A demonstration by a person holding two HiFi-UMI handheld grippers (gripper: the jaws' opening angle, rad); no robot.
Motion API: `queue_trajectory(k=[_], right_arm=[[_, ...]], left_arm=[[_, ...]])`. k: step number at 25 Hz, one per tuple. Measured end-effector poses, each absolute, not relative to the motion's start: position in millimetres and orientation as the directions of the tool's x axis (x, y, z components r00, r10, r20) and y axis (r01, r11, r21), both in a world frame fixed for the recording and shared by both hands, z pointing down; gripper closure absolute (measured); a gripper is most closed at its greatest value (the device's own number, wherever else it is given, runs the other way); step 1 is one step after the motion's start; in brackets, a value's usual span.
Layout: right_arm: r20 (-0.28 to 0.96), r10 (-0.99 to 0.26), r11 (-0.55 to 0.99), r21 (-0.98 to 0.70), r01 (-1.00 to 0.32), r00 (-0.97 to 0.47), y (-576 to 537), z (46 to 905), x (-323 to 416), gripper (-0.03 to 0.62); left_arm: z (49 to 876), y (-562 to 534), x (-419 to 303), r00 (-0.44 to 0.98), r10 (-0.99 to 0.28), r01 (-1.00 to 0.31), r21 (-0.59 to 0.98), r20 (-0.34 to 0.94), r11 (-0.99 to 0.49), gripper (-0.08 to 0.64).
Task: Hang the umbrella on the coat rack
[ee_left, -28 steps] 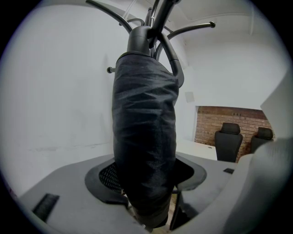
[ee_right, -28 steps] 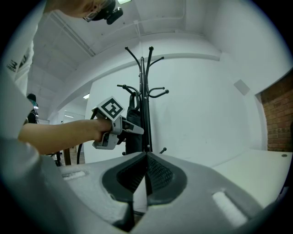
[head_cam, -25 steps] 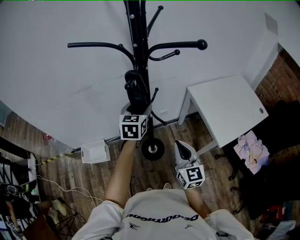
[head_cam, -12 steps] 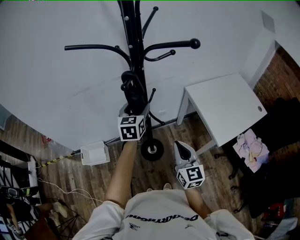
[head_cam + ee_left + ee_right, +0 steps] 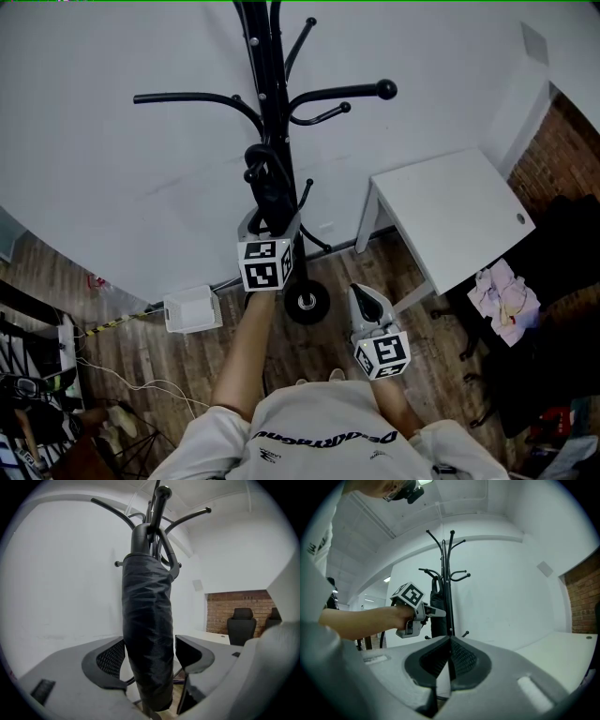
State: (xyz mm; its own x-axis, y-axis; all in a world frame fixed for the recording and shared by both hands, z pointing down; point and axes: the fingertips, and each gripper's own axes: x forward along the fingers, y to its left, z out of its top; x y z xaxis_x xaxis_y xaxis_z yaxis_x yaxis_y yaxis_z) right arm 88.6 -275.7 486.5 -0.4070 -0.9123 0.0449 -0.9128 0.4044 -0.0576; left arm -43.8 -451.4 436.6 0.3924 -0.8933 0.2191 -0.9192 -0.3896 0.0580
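A white box (image 5: 192,307) sits on the floor down-left of the left fingers; its contents cannot be made out. The folded black umbrella (image 5: 147,634) hangs from the coat rack (image 5: 267,84) with its long axis vertical and its handle end up. It lies between the left gripper's (image 5: 267,225) opening jaws, with a gap at the right-hand pad. The right gripper (image 5: 450,653) is closed and empty. The floor (image 5: 169,366) is wood, and a white table (image 5: 459,216) stands to the right.

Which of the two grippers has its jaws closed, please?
The right gripper: its jaws meet, empty, while the left gripper has jaws opening around the umbrella.
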Motion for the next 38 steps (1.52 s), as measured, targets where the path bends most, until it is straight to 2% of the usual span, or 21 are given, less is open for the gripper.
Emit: queue_trajectory(k=[18,26,29,38], right_arm=[[0.028,-0.91,0.412,-0.041,-0.91,-0.413,-256,476,80,0.595],[0.024,-0.907,0.419,-0.035,-0.907,-0.42,-247,474,74,0.595],[0.022,-0.905,0.423,-0.035,-0.905,-0.424,-244,472,71,0.595],[0.017,-0.899,0.437,-0.039,-0.898,-0.438,-236,470,62,0.595]], left_arm=[[401,-396,-58,0.385,-0.915,-0.923,0.075,0.121,-0.379,0.244],[398,-360,-62,0.403,-0.913,-0.912,0.12,0.07,-0.393,0.327],[395,-346,-62,0.407,-0.912,-0.908,0.124,0.042,-0.4,0.397],[413,-312,-60,0.418,-0.906,-0.903,0.145,0.07,-0.405,0.47]])
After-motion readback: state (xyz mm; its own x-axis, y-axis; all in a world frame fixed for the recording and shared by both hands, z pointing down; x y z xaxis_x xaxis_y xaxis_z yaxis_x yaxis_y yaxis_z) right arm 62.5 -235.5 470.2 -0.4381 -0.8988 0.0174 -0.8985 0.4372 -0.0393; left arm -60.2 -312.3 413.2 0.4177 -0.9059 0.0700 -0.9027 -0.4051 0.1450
